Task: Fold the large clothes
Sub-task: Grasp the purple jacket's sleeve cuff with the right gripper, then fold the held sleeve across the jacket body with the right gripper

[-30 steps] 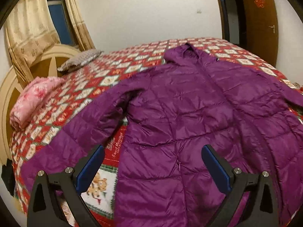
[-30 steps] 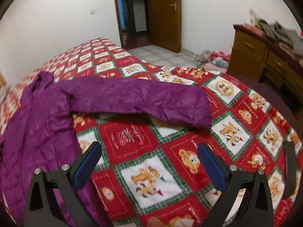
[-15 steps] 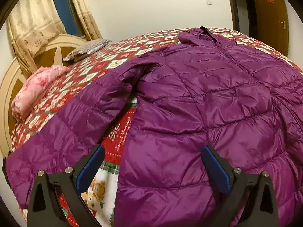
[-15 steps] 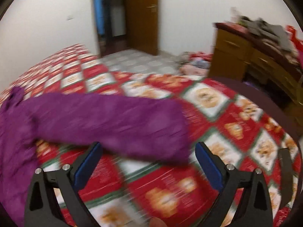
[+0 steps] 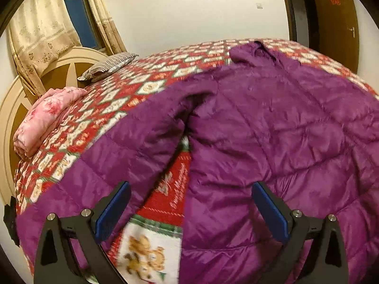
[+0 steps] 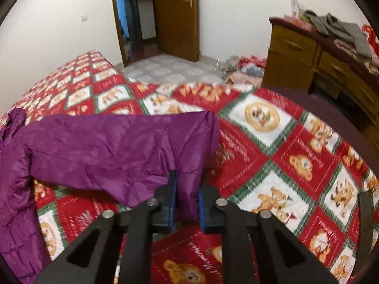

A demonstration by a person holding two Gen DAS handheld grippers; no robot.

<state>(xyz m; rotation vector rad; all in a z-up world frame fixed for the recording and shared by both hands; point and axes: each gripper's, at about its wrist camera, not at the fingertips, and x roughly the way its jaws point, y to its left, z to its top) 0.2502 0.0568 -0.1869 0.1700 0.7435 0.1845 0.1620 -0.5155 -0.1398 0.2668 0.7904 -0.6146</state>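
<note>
While the right gripper (image 6: 187,189), jaws just closed, pinches the purple jacket's sleeve (image 6: 123,149), only its view shows that. The left gripper (image 5: 189,210) hovers wide over the purple jacket (image 5: 272,127).

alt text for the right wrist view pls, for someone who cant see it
The right gripper has just closed on the cuff end of a purple puffer jacket's sleeve, which lies across a red, white and green teddy-bear bedspread. Behind the bed are an open wooden door and a cluttered wooden dresser.

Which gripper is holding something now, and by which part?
The right gripper pinches the purple quilted jacket near its sleeve cuff. The left gripper holds nothing.
</note>
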